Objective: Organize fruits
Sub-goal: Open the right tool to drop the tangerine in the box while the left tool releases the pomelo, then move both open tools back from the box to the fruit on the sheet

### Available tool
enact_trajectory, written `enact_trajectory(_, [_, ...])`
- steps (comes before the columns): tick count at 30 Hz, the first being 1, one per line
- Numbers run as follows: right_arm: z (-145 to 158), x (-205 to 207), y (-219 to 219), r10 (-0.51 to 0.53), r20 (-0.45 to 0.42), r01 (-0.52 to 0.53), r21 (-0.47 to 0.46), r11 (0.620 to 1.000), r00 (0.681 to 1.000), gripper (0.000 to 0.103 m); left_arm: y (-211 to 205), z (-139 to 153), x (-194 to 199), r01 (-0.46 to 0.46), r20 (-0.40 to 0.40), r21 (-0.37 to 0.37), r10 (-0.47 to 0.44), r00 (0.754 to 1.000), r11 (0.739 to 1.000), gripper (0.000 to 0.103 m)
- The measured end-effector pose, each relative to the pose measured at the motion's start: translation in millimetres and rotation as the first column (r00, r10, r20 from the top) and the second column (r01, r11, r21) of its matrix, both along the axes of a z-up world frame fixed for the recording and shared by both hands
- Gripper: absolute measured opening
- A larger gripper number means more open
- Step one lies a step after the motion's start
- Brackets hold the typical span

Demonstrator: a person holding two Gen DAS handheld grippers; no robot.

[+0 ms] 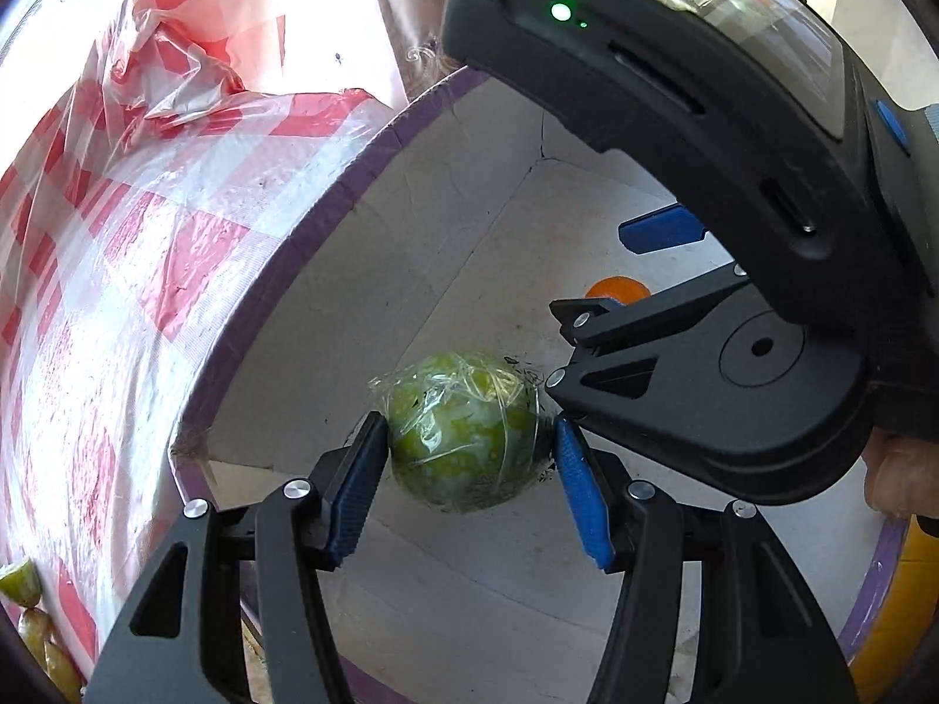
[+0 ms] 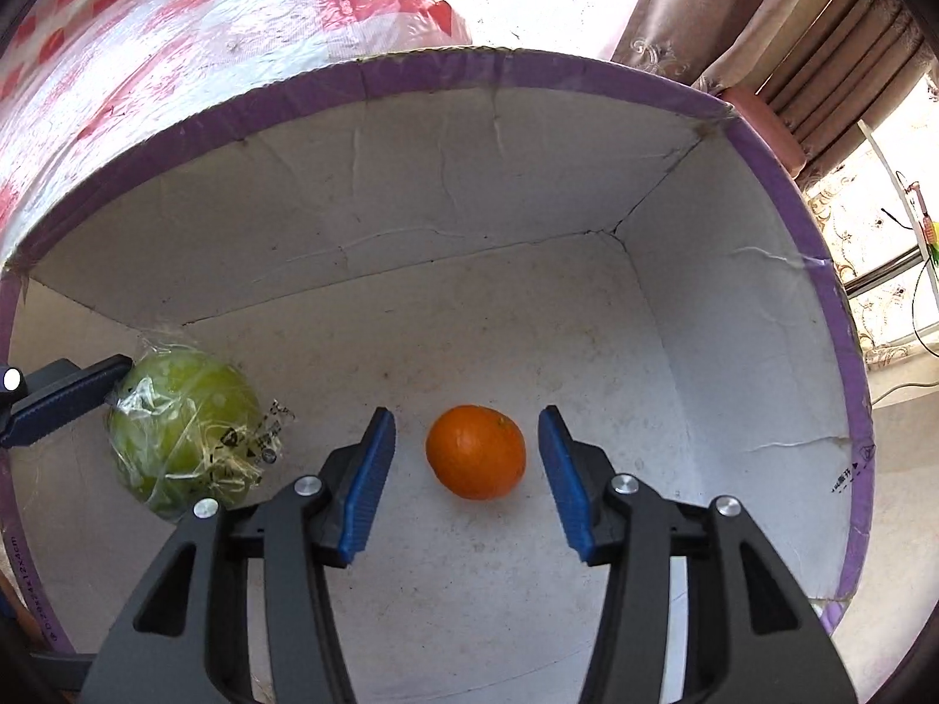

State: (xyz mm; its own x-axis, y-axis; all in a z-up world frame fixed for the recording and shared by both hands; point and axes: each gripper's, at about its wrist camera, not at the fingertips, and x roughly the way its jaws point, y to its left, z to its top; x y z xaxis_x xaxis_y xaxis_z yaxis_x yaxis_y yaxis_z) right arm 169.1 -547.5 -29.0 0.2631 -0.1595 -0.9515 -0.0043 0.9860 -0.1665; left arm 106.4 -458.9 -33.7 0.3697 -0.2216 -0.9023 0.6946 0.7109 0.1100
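A green round fruit [image 1: 458, 457] wrapped in clear film sits low inside a white cardboard box with a purple rim [image 1: 328, 199]. My left gripper [image 1: 468, 423] is shut on it, its blue pads pressed to both sides. In the right wrist view the same green fruit [image 2: 182, 434] is at the box's left, with one left finger [image 2: 64, 396] against it. An orange [image 2: 475, 452] rests on the floor of the box [image 2: 528, 67]. My right gripper [image 2: 466, 412] stands open around it, with a gap on each side. In the left wrist view only a sliver of the orange [image 1: 619, 288] shows.
The black housing of the right tool [image 1: 704, 176] fills the upper right of the left wrist view, close over the box. Red-and-white checked plastic [image 2: 176, 29] lies beyond the box's left wall. Curtains [image 2: 792, 29] hang behind. Yellowish-green fruit pieces [image 1: 23, 586] lie outside, lower left.
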Motion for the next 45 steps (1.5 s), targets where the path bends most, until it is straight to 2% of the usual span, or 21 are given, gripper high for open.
enact_trajectory(6, [5, -2, -2, -0.008, 0.005, 0.008, 0.002, 1.0, 1.0, 0.057, -1, -3, 14, -0.005, -0.015, -0.002, 0.005, 1.0, 1.0, 0.056])
enact_trajectory(12, [11, -5, -4, -0.015, 0.033, 0.015, 0.003, 1.0, 0.999, 0.074, 2, -1, 16, -0.006, -0.016, -0.021, 0.006, 1.0, 1.0, 0.06])
enact_trajectory(15, [13, -8, -2, -0.009, 0.042, 0.009, -0.004, 1.0, 0.999, 0.076, 4, 1, 16, -0.006, -0.012, -0.026, 0.006, 1.0, 1.0, 0.061])
enact_trajectory(23, [26, -13, -10, -0.039, 0.097, 0.039, -0.008, 0.999, 0.995, 0.079, 16, 17, 9, -0.002, 0.056, -0.086, 0.007, 0.998, 0.996, 0.087])
enact_trajectory(26, [38, -20, -15, -0.063, 0.159, 0.063, 0.004, 0.998, 0.985, 0.082, 24, 28, 6, -0.013, 0.097, -0.119, 0.025, 0.995, 0.993, 0.088])
enact_trajectory(31, [64, -35, -16, -0.084, 0.294, 0.088, -0.002, 0.996, 0.952, 0.091, 37, 51, -5, -0.03, 0.18, -0.191, 0.065, 0.981, 0.981, 0.088])
enact_trajectory(34, [78, -43, -20, -0.119, 0.362, 0.117, 0.029, 0.993, 0.925, 0.095, 47, 62, -10, -0.048, 0.221, -0.225, 0.099, 0.97, 0.973, 0.088])
enact_trajectory(38, [99, -53, -17, -0.132, 0.438, 0.147, 0.0, 0.989, 0.889, 0.097, 55, 85, -18, -0.106, 0.277, -0.28, 0.186, 0.943, 0.954, 0.089])
enact_trajectory(41, [116, -57, -8, -0.106, 0.501, 0.149, -0.046, 0.988, 0.859, 0.101, 75, 97, -21, -0.144, 0.297, -0.311, 0.24, 0.924, 0.939, 0.089])
enact_trajectory(45, [137, -67, 10, -0.089, 0.578, 0.143, -0.049, 0.988, 0.811, 0.101, 104, 111, -34, -0.171, 0.324, -0.375, 0.302, 0.897, 0.911, 0.089])
